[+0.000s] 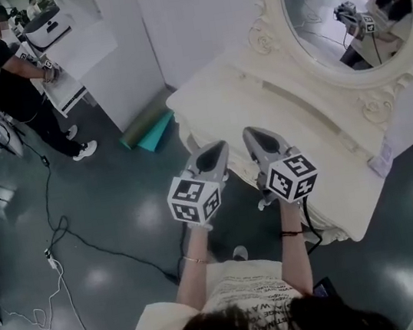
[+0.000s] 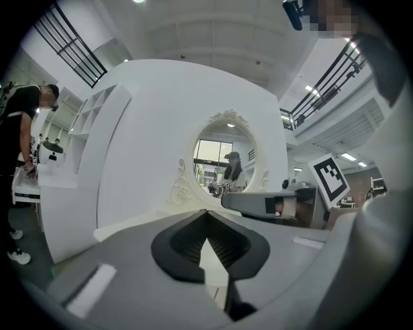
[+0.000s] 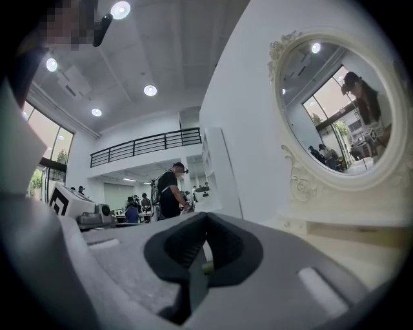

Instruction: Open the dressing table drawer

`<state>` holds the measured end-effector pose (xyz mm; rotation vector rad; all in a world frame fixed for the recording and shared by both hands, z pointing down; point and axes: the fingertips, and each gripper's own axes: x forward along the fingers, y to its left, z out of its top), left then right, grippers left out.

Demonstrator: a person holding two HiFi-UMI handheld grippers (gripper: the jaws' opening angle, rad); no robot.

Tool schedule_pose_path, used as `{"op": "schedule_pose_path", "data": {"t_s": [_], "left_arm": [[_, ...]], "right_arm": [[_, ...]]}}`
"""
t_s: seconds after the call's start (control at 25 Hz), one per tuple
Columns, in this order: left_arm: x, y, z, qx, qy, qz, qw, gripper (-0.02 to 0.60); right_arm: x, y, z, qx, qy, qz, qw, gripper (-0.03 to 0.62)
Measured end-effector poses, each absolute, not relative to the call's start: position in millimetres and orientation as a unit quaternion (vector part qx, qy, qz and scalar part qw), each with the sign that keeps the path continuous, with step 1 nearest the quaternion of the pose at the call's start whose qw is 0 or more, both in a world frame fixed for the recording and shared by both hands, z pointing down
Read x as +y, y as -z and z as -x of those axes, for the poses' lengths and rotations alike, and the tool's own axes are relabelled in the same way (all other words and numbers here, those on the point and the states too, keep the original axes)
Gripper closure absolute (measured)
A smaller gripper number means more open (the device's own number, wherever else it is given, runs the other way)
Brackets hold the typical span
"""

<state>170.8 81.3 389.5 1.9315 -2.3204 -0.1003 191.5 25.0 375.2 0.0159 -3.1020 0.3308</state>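
At the far left a person (image 1: pixel 11 82) stands at a white counter (image 1: pixel 73 80), with a black cable (image 1: pixel 86 241) trailing over the dark floor (image 1: pixel 120 205) and a green rolled mat (image 1: pixel 146 127) lying by the wall. My left claw (image 1: pixel 221 145) points level at the front edge of the cream desk (image 1: pixel 226 95); its jaws meet at the tips with nothing between them. Just beside it, my right claw (image 1: pixel 252 131) points the same way, jaws pressed together and likewise empty. Both tips sit over the desk's front rim. I cannot make out the drawer, because the claws cover most of the carved front below the rim. Further right, an oval mirror (image 1: pixel 345 6) rises at the desk's back.
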Motion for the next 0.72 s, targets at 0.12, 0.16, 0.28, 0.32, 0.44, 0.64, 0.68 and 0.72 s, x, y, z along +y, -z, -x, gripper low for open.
{"op": "schedule_pose_path", "data": {"t_s": [0.12, 0.16, 0.28, 0.32, 0.44, 0.64, 0.68, 0.72], "left_arm": [[80, -389, -155, -0.760, 0.034, -0.646, 0.063, 0.583], [79, -390, -149, -0.758, 0.035, -0.648, 0.065, 0.583], [78, -400, -131, -0.751, 0.037, -0.655, 0.077, 0.583], [77, -403, -124, -0.748, 0.038, -0.657, 0.081, 0.583], [74, -404, -104, -0.740, 0.038, -0.666, 0.083, 0.583], [65, -404, -73, -0.723, 0.036, -0.684, 0.086, 0.583], [64, -404, -67, -0.720, 0.035, -0.688, 0.085, 0.583], [63, -404, -61, -0.717, 0.035, -0.691, 0.084, 0.583]], "right_arm": [[23, -377, -176, -0.994, -0.110, -0.013, 0.013, 0.591], [23, -378, -171, -0.994, -0.110, -0.016, 0.015, 0.591], [22, -381, -153, -0.994, -0.107, -0.026, 0.023, 0.591], [22, -383, -147, -0.994, -0.106, -0.029, 0.025, 0.591], [21, -386, -128, -0.993, -0.107, -0.039, 0.030, 0.591], [20, -390, -96, -0.992, -0.108, -0.056, 0.033, 0.591], [20, -390, -90, -0.992, -0.108, -0.059, 0.032, 0.591], [20, -390, -84, -0.992, -0.107, -0.062, 0.032, 0.591]]}}
